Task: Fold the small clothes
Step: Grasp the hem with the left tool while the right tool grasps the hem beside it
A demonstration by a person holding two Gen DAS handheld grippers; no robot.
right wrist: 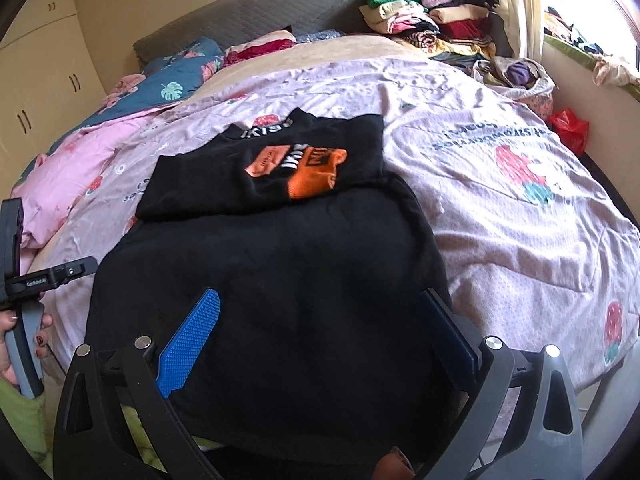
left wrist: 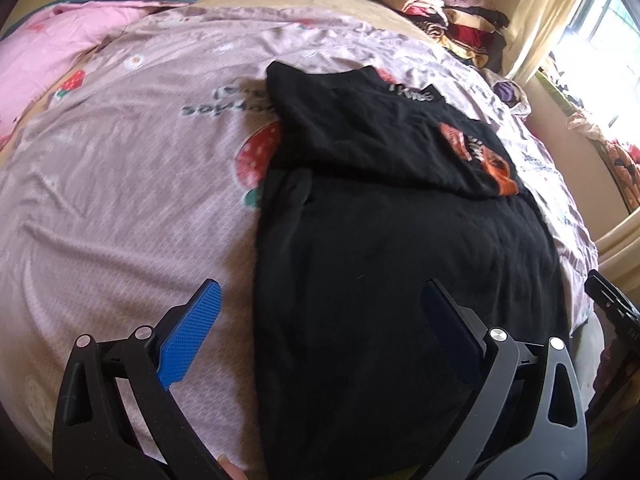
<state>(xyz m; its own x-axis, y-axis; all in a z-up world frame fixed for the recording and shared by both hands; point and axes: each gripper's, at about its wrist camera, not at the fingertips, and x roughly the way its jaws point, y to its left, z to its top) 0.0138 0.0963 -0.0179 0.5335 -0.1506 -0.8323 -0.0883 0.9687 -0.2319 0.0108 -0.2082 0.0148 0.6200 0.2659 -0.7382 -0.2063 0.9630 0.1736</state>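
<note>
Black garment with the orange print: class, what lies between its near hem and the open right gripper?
Nothing separate: in the right wrist view the black garment with the orange print runs unbroken to the right gripper, whose fingers straddle it.

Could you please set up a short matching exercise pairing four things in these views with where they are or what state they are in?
Things:
1. black shirt
2. stack of folded clothes
3. red plastic bag
4. right gripper

Places or states:
A. far corner of the bed
B. jaws open
C. beside the bed, near the window
D. flat on the strawberry sheet, top part folded

Pairs: 1-D, 2-A, 3-C, 4-B
</note>
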